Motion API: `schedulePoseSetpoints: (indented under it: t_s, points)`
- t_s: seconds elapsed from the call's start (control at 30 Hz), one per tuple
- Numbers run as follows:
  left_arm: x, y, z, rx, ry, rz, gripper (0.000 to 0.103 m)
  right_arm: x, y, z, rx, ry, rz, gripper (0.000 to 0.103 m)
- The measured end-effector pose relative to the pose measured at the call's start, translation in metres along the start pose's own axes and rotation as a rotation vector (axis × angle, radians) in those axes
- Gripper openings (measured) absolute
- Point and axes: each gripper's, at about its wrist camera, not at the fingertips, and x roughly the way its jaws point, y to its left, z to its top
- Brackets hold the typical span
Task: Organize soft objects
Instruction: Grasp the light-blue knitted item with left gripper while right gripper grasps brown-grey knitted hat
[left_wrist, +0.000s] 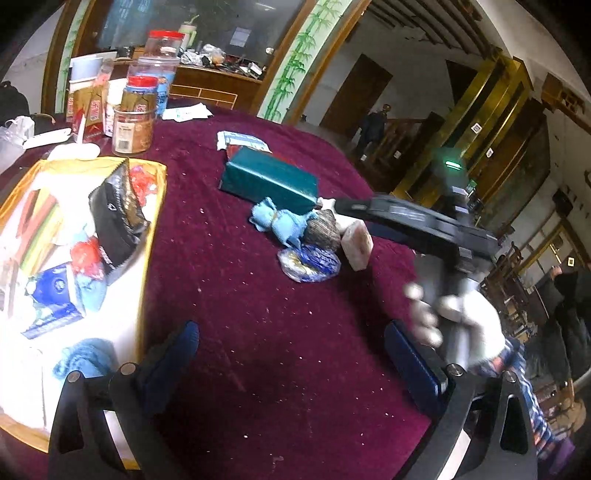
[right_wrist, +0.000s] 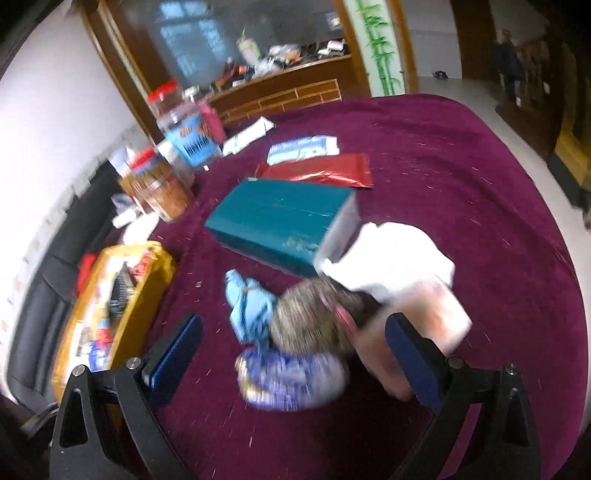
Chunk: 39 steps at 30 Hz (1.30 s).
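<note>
On the tabletop (left_wrist: 258, 295) I see the yellow box (left_wrist: 151, 236) at the left edge and the soft pile (right_wrist: 291, 332) mid-cloth by the teal box (right_wrist: 280, 221). My right gripper (right_wrist: 293, 354) is nearer, jaws wide and empty, the pile straight ahead between them. My left gripper (left_wrist: 291, 354) hangs wide, empty.
</note>
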Motion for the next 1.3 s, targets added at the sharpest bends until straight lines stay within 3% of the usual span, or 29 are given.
schedulePoseSetpoints:
  t_s: [0.03, 0.07, 0.1, 0.2, 0.33, 0.43, 0.5, 0.57, 0.8, 1.03, 1.07, 1.13, 1.17, 1.23, 1.3]
  points:
    - [-0.002, 0.001, 0.0, -0.002, -0.004, 0.005, 0.101, 0.013, 0.003, 0.002, -0.005, 0.018, -0.014, 0.086]
    - [-0.003, 0.002, 0.0, -0.001, -0.009, 0.007, 0.101, 0.024, 0.003, 0.001, -0.005, 0.045, -0.024, 0.063]
    - [-0.009, 0.004, 0.0, 0.001, -0.013, 0.01, 0.101, 0.031, 0.004, -0.002, -0.011, 0.061, -0.067, 0.055]
    - [-0.015, 0.008, 0.003, 0.008, -0.02, 0.016, 0.101, 0.013, 0.005, -0.02, -0.044, 0.044, -0.059, 0.052]
    - [-0.022, 0.013, 0.013, 0.012, -0.027, 0.011, 0.101, -0.024, -0.004, -0.052, -0.036, 0.048, 0.067, 0.052]
    - [-0.013, 0.015, 0.02, 0.002, -0.019, 0.016, 0.101, -0.035, -0.02, -0.072, -0.023, 0.011, 0.206, 0.053]
    - [-0.002, 0.013, 0.023, -0.014, 0.001, 0.005, 0.101, -0.029, -0.04, -0.082, 0.054, -0.024, 0.235, 0.064]
    - [0.01, 0.008, 0.024, -0.02, 0.023, 0.001, 0.101, -0.023, -0.052, -0.082, 0.11, -0.008, 0.244, 0.072]
    - [0.041, -0.014, 0.015, 0.033, 0.061, 0.065, 0.102, -0.028, -0.058, -0.078, 0.132, -0.052, 0.229, 0.073]
    - [0.075, -0.023, 0.005, 0.134, 0.108, 0.241, 0.102, -0.034, -0.061, -0.08, 0.136, -0.073, 0.235, 0.073]
    - [0.077, -0.022, 0.004, 0.14, 0.108, 0.249, 0.1, -0.034, -0.063, -0.08, 0.145, -0.073, 0.238, 0.073]
    - [0.085, -0.022, 0.001, 0.192, 0.134, 0.293, 0.077, -0.035, -0.066, -0.08, 0.159, -0.081, 0.238, 0.073]
    - [0.089, -0.02, -0.002, 0.215, 0.16, 0.298, 0.071, -0.036, -0.068, -0.08, 0.164, -0.084, 0.238, 0.073]
    - [0.096, -0.015, -0.008, 0.227, 0.246, 0.238, 0.069, -0.037, -0.071, -0.079, 0.176, -0.091, 0.24, 0.073]
    - [0.084, -0.013, -0.01, 0.25, 0.248, 0.201, 0.069, -0.037, -0.073, -0.079, 0.183, -0.092, 0.237, 0.073]
